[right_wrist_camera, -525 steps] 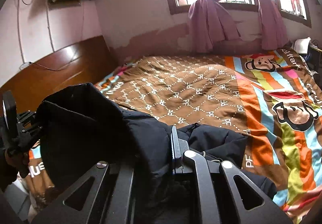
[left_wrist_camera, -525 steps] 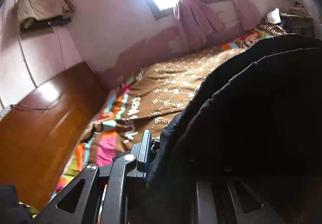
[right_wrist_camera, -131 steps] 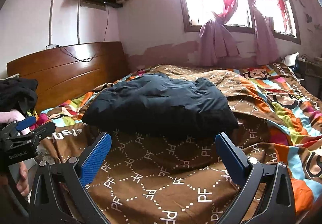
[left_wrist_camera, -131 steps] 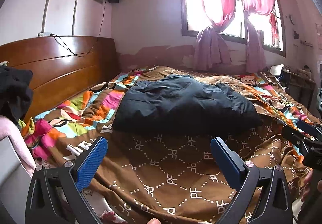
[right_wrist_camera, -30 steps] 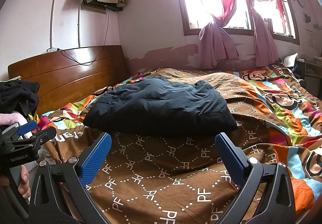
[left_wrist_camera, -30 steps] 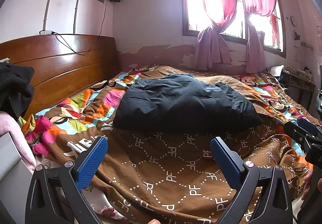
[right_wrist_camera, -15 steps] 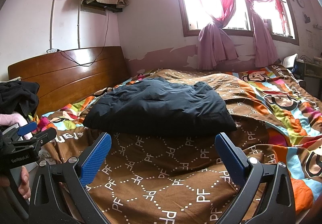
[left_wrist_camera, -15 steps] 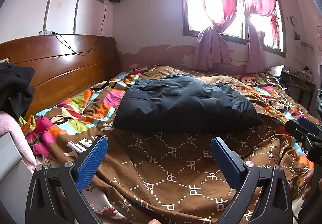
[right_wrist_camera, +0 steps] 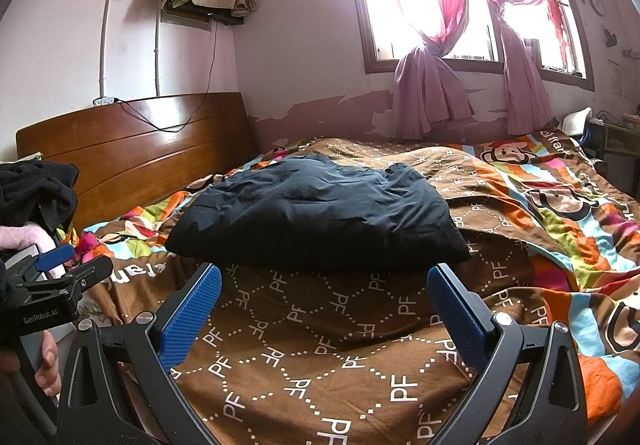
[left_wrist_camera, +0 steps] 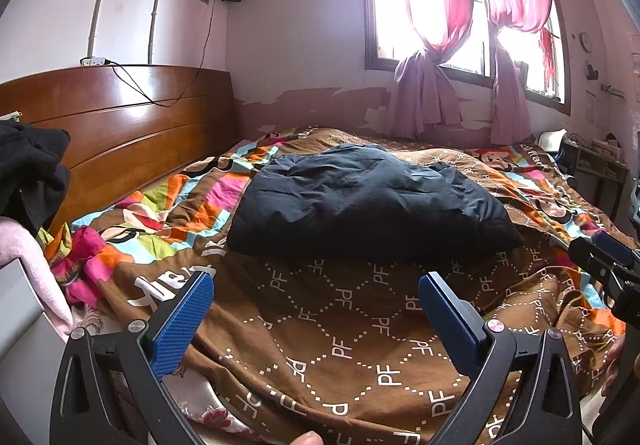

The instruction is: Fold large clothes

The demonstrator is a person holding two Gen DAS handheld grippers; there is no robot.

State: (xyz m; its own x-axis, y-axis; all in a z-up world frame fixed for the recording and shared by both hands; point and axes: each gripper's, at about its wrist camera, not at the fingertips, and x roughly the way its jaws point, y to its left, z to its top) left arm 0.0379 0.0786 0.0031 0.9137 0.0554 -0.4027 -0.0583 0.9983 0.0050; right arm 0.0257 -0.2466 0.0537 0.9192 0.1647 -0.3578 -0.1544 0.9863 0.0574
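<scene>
A bedroom, seen from the foot side of a bed covered by a brown patterned quilt with bright cartoon stripes. In the middle of it lies a puffy black padded jacket, gathered into a compact, roughly rectangular bundle, so the fold looks finished or nearly so. Both tools are held back from it, near the bed's edge. The left gripper has its blue-padded fingers spread wide, holding nothing. The right gripper is likewise spread and empty. A dark heap of other clothing sits at the left by the wooden headboard, possibly waiting its turn.
</scene>
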